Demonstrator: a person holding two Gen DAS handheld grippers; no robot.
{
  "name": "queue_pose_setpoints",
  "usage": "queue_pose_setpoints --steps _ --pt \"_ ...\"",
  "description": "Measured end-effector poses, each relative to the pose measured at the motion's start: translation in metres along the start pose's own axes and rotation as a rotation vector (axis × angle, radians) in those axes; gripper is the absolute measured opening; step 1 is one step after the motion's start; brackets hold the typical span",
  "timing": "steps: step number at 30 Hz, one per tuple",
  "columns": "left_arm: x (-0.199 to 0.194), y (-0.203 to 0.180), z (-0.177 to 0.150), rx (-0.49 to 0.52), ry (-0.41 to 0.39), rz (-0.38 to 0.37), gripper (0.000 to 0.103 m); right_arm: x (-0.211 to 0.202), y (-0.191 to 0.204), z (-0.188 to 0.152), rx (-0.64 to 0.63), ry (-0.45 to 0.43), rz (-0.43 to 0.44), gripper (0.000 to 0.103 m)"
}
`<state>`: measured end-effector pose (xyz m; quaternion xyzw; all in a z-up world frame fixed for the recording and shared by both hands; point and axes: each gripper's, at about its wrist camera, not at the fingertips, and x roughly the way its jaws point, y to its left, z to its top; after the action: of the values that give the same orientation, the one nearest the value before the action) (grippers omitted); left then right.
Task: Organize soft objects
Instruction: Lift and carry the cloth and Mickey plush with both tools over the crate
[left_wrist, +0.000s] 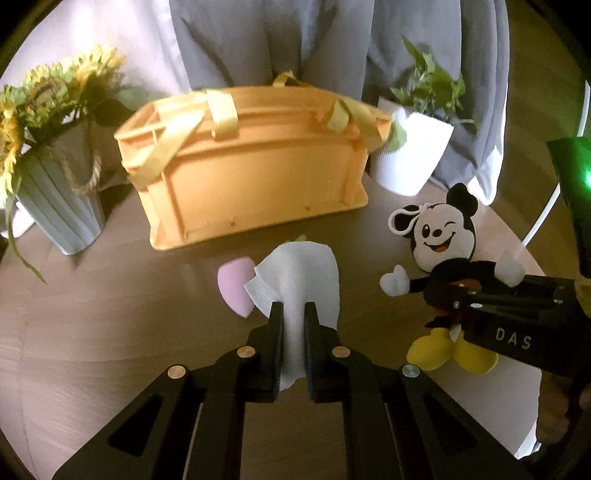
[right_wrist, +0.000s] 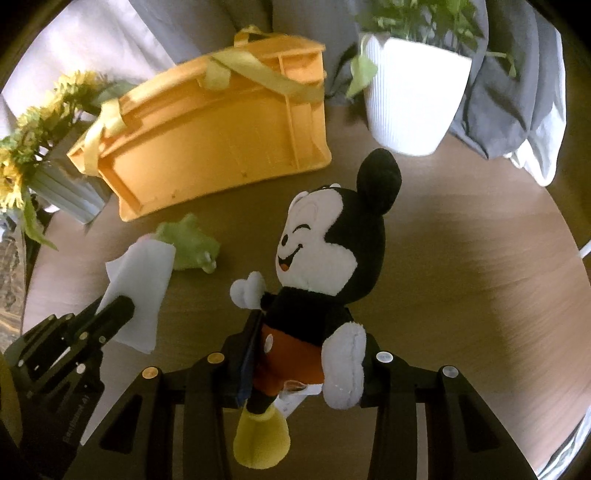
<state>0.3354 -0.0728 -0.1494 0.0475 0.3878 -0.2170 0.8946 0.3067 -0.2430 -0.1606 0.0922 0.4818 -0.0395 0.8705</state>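
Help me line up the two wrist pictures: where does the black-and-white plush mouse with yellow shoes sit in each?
Left wrist view: plush mouse at right, gripped by the right gripper.
Right wrist view: plush mouse at centre, clamped at the waist.
Shared landmark: the orange plastic crate behind it.

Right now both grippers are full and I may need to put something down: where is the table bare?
Bare table lies right of the mouse plush, below the white pot. Crowded: in front of the orange crate, around the pink piece and green toy.
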Motion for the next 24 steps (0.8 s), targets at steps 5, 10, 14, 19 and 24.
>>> queue_pose_setpoints --steps 5,10,14,19,24 --pt "-0.01 -0.001 0.007 -0.002 -0.044 0.008 0.012 -0.014 0.007 0.008 -0.019 -0.054 0.012 0.04" --pt "-0.024 0.001 0.013 -0.005 -0.095 0.014 0.012 -0.023 0.007 0.017 -0.02 -0.09 0.032 0.04" --pt "-0.033 0.002 0.02 -0.009 -0.137 0.024 0.012 -0.033 0.011 0.023 -0.023 -0.133 0.038 0.04" --pt "-0.043 0.004 0.03 -0.007 -0.188 0.041 0.012 -0.045 0.014 0.034 -0.029 -0.185 0.055 0.04" --pt "-0.057 0.006 0.043 -0.003 -0.251 0.054 0.012 -0.056 0.018 0.046 -0.036 -0.244 0.07 0.04"
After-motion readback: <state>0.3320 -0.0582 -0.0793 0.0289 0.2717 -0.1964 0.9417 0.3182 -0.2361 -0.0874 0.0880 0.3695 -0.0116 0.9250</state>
